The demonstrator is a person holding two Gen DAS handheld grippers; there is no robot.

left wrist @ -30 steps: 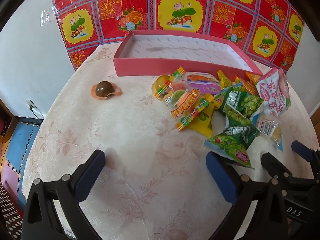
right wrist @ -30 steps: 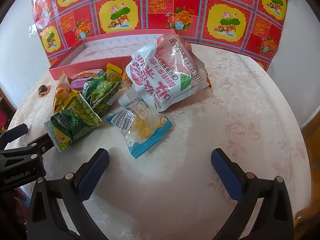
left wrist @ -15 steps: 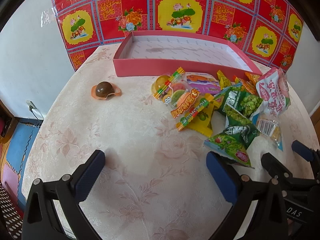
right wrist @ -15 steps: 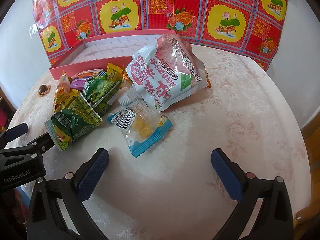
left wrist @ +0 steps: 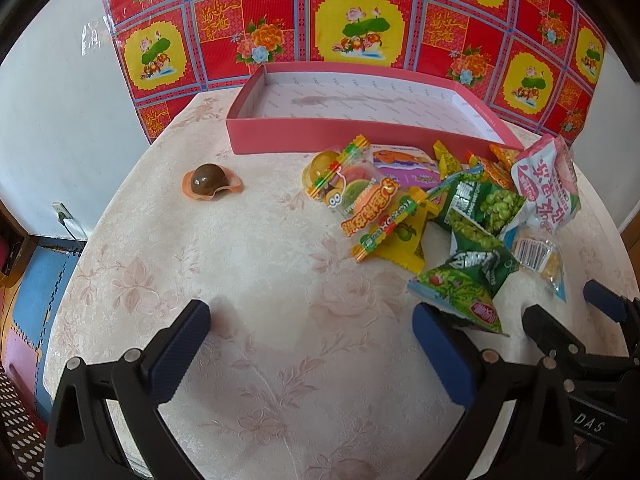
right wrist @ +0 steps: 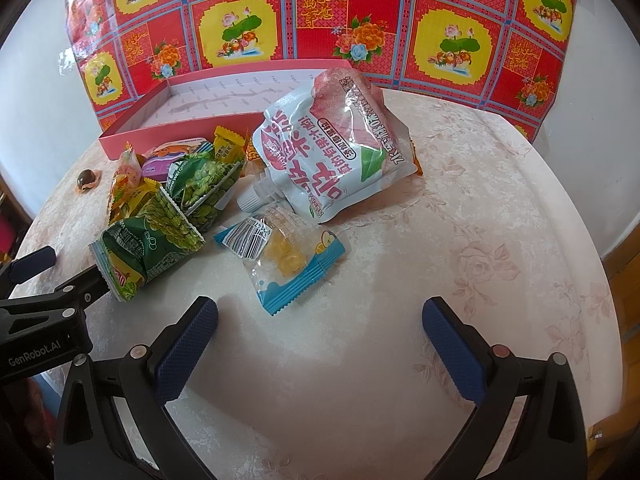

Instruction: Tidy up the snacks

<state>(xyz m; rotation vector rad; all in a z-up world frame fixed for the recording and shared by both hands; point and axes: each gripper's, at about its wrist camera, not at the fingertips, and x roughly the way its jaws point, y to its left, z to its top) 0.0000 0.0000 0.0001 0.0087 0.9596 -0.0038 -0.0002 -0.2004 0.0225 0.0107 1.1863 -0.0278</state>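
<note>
A pile of snack packets point(left wrist: 436, 216) lies on the round table in front of an empty pink box point(left wrist: 360, 112). It holds green pea bags point(right wrist: 160, 236), a big white-and-pink pouch point(right wrist: 332, 148), a clear candy packet with blue edges point(right wrist: 288, 256) and yellow and orange sweets point(left wrist: 372, 212). A brown jelly cup point(left wrist: 210, 180) sits alone at the left. My left gripper point(left wrist: 312, 344) is open and empty, near the table's front; its right finger lies close to a green bag point(left wrist: 460, 292). My right gripper point(right wrist: 320, 340) is open and empty, just short of the candy packet.
A red and yellow patterned sheet point(left wrist: 360, 20) hangs on the wall behind the box. The table edge point(right wrist: 600, 280) curves close on the right. The right gripper shows at the left wrist view's right edge point(left wrist: 600, 320). Floor mats point(left wrist: 36, 280) lie below at left.
</note>
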